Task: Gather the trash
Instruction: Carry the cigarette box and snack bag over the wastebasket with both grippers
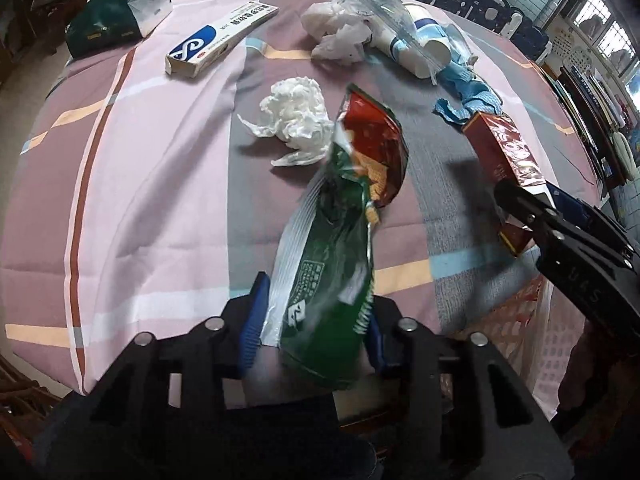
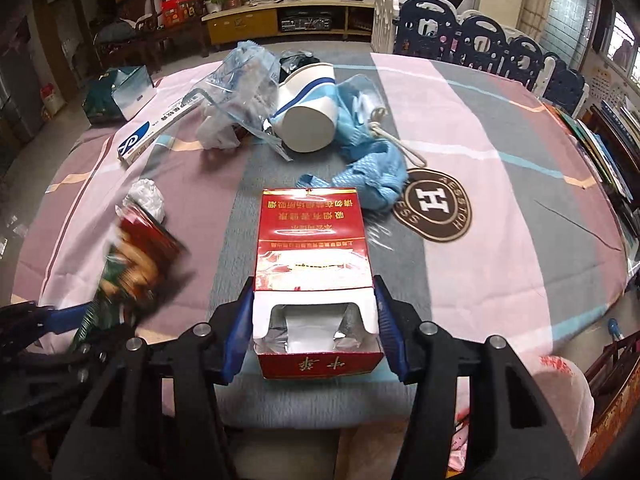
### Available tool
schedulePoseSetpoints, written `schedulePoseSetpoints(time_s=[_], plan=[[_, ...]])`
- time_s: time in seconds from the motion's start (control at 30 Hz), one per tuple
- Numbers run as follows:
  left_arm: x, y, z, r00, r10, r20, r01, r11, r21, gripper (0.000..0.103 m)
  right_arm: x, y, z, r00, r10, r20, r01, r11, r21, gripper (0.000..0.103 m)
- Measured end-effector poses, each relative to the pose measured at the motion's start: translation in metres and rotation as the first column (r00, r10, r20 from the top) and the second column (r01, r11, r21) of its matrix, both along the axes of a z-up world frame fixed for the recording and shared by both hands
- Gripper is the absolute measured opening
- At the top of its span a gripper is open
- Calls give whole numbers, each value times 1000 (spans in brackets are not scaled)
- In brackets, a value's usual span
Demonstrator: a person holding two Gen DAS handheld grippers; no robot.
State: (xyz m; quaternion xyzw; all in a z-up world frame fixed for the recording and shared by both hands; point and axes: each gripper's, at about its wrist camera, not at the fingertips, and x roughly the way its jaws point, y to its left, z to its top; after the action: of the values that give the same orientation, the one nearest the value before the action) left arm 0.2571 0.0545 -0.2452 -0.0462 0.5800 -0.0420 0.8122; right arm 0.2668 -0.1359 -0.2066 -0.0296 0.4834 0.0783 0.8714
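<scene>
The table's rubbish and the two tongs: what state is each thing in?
Left tongs: closed on the snack wrapper.
Snack wrapper: torn open, crumpled.
Right tongs: closed on the red box.
Red box: lid open.
Paper cup: tipped over.
Tissue: crumpled.

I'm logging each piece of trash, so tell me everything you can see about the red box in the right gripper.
The red box is a flip-top cardboard pack with gold lettering and a white inner collar. Its lid hangs open toward the camera, showing crumpled silver foil inside. It looks empty. The right gripper clamps its two sides between blue pads near the open end, holding it above the striped tablecloth.
</scene>
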Motion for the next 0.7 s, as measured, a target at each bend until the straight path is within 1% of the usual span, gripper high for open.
schedulePoseSetpoints(time_s=[0.03, 0.07, 0.13, 0.23, 0.33, 0.43, 0.5, 0.7], plan=[[0, 0, 1, 1000, 1, 8, -1, 1000, 3, 30, -4, -3, 2, 1000, -3, 4, 3, 1000, 6, 55], [-1, 0, 4, 1000, -1, 22, 1, 1000, -3, 24, -7, -4, 4, 1000, -4, 8, 4, 1000, 11, 55], [-4, 0, 9, 999, 0, 50, -1, 1000, 3, 21, -14, -6, 8, 1000, -4, 15, 4, 1000, 15, 55], [-11, 0, 25, 992, 19, 121, -21, 1000, 21, 20, -21, -8, 15, 1000, -5, 30, 4, 1000, 21, 55], [-20, 1, 45, 979, 45, 198, -56, 997, 51, 19, -28, -9, 24, 999, -5, 49, 4, 1000, 25, 55], [-31, 3, 69, 958, 78, 275, -100, 993, 65, 19, -36, -8, 37, 997, -1, 82, -1, 1000, 22, 55], [-40, 5, 87, 939, 91, 331, -124, 989, 79, 19, -41, -9, 46, 995, 3, 103, -6, 1000, 26, 55], [-69, 0, 133, 896, 97, 434, -150, 985, 89, 19, -64, -18, 84, 984, 3, 180, -13, 999, 53, 55]])
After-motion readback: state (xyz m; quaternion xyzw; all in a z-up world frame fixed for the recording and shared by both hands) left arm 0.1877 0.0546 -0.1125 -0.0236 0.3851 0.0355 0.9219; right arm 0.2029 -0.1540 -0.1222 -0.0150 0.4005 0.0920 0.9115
